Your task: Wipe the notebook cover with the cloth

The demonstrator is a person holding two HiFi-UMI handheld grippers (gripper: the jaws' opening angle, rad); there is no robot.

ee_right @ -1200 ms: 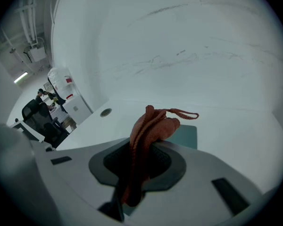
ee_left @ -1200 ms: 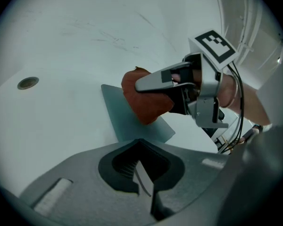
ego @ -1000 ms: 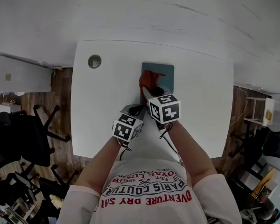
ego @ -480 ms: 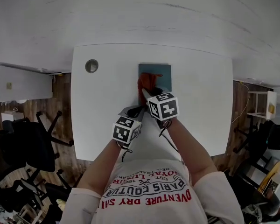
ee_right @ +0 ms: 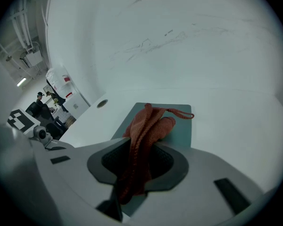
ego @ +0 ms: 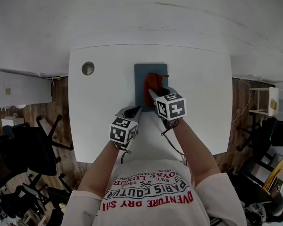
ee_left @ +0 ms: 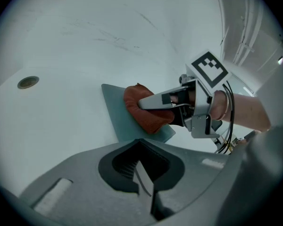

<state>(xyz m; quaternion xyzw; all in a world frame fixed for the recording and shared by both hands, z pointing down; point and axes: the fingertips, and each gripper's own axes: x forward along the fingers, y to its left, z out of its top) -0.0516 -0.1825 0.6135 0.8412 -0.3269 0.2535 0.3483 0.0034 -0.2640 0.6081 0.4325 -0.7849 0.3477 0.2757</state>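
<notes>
A teal notebook [ego: 140,79] lies flat on the white table [ego: 99,107]. A red cloth [ego: 153,81] rests bunched on its cover, right of the middle. My right gripper [ego: 154,92] is shut on the cloth [ee_right: 144,131], which trails from between its jaws onto the notebook [ee_right: 181,124]. A thin loop of the cloth lies toward the notebook's far edge. My left gripper [ego: 133,111] hovers over bare table just in front of the notebook's near left corner, shut on nothing. From the left gripper view, the right gripper [ee_left: 148,102] presses the cloth [ee_left: 141,114] onto the notebook [ee_left: 114,108].
A round cable grommet [ego: 88,68] sits in the table's far left part. Office chairs [ego: 23,149] stand on the wooden floor to the left, and a white cabinet [ego: 19,84] is beside them. The table's near edge runs just under my forearms.
The right gripper has dragged the cloth from the left part of the cover toward the right. The left gripper has stayed near the notebook's near left corner.
</notes>
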